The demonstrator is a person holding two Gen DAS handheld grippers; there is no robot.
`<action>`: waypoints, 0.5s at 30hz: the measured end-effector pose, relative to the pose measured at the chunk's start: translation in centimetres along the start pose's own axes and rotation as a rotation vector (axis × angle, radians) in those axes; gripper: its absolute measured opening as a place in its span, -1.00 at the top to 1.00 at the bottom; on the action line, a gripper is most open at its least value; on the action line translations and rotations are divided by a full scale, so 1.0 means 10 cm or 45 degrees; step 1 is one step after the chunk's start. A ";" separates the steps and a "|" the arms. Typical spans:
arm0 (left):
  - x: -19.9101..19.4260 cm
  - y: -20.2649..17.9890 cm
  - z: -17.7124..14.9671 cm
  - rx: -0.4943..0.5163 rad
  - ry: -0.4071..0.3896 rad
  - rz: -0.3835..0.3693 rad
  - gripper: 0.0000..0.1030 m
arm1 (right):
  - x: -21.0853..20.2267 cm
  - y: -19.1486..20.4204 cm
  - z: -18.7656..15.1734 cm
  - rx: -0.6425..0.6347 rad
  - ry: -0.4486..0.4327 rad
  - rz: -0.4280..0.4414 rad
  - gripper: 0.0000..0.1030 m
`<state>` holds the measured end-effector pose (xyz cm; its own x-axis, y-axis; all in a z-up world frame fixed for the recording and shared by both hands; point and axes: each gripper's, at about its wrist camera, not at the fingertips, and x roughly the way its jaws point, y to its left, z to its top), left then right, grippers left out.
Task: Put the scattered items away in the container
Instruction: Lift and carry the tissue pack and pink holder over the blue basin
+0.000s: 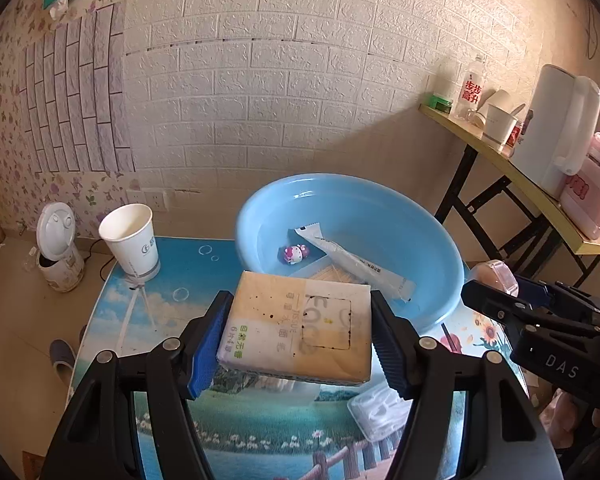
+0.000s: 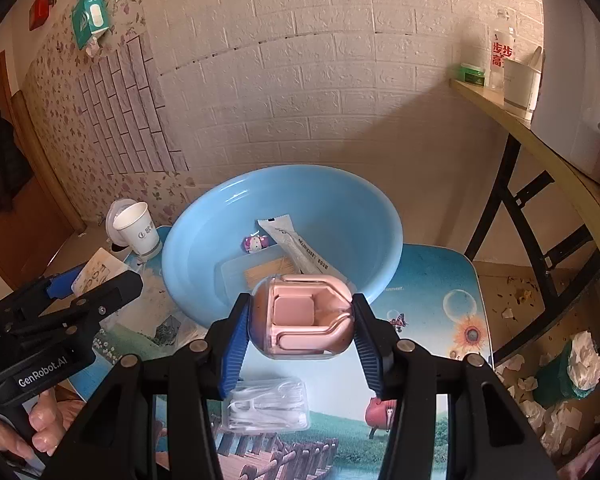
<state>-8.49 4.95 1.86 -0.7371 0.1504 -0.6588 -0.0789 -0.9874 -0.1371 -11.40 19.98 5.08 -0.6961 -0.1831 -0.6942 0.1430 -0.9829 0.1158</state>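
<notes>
Down close, the left claw is pinching a tissue pack between its blue pads, holding it flat and lifted off the desk, right at the near rim of the blue basin. Over on the other side, the right claw is clamped on a pink case with a clear shell, also held up at the basin's near edge. Below both claws, a clear box of floss picks lies on the printed desk top, untouched.

Moving on into the basin: a long white sachet lies slanted against the inner wall, a small pink-and-white toy figure sits just left of it on the bottom, and a clear box of toothpicks rests flat beneath the sachet's lower end.

Left of the basin, a white paper cup stands upright on the desk's far corner. Beyond that, a white kettle sits on the floor by the wall.
</notes>
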 end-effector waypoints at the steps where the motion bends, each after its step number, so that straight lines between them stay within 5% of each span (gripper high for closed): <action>1: 0.05 0.00 0.02 -0.006 0.002 -0.007 -0.25 | 0.04 -0.02 0.03 0.000 0.001 0.001 0.02; 15: 0.75 -0.09 0.30 -0.027 0.048 -0.114 -0.25 | 0.52 -0.19 0.17 0.015 0.033 0.006 0.02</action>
<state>-15.96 6.80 -0.69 -0.7022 0.2399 -0.6703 -0.1287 -0.9688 -0.2120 -16.46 20.87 2.49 -0.6768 -0.1875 -0.7119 0.1381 -0.9822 0.1275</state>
